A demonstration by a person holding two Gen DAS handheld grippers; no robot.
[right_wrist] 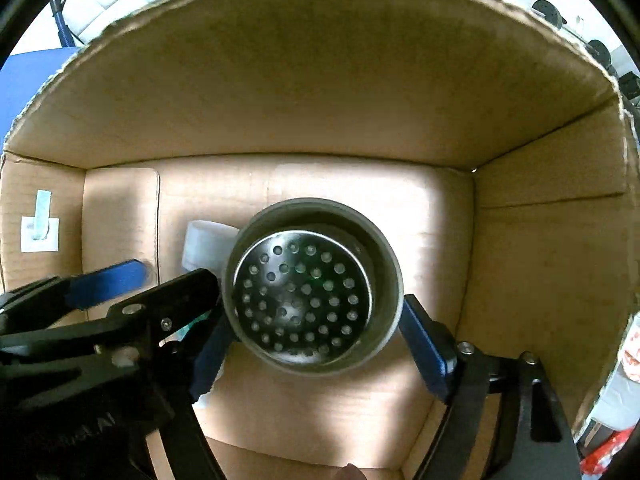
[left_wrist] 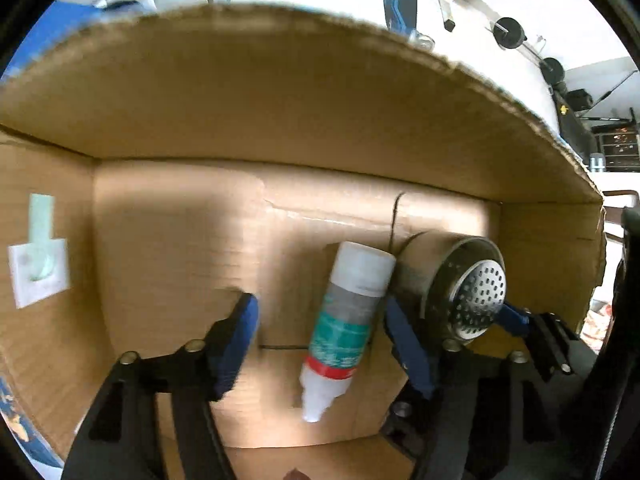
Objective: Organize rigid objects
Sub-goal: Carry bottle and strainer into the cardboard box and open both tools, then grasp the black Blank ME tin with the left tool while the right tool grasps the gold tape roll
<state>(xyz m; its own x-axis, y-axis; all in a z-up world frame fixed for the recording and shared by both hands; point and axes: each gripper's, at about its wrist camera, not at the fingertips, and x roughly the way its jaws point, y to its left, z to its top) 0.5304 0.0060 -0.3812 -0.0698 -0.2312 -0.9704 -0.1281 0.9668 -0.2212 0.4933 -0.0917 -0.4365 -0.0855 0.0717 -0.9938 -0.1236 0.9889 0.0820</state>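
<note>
Both grippers reach down into an open cardboard box [left_wrist: 280, 112], where two rigid items already lie on the floor side by side. The plastic bottle [left_wrist: 348, 320], with its white cap toward the far wall and its nozzle toward the camera, sits between the fingers of the left gripper [left_wrist: 320, 332]; those jaws stand wide apart and touch nothing, so the bottle looks as if it has been set down. Just beside it, touching or nearly so, is the metal strainer cup [right_wrist: 312, 292], its perforated disc facing up. The right gripper [right_wrist: 316, 340] brackets the cup with a blue pad close on each side, but whether it is pressing or has just let go cannot be told. Judging from this, at least two placements are essentially done; what lies outside the box is not visible, so the remaining work is unknown.
</note>
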